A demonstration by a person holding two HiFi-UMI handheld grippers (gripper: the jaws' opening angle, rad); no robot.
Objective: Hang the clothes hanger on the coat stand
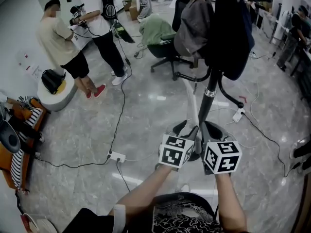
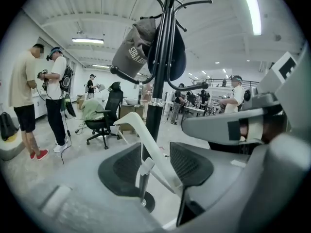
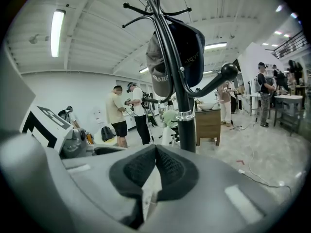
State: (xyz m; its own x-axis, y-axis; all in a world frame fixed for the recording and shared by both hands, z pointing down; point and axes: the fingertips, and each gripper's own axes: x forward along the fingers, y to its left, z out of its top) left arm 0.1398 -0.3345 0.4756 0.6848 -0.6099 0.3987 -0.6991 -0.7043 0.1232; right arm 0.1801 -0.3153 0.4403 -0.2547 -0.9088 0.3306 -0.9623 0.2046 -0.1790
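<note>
Right by the coat stand (image 1: 210,93), the right gripper (image 3: 154,171) pinches the white hanger (image 2: 146,142) tight, and the left gripper (image 2: 158,165) has its jaws apart around it.

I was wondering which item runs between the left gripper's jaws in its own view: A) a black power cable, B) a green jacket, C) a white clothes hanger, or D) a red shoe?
C: in the left gripper view, the white clothes hanger slants up between the two parted pads of the left gripper, in front of the coat stand.
</note>
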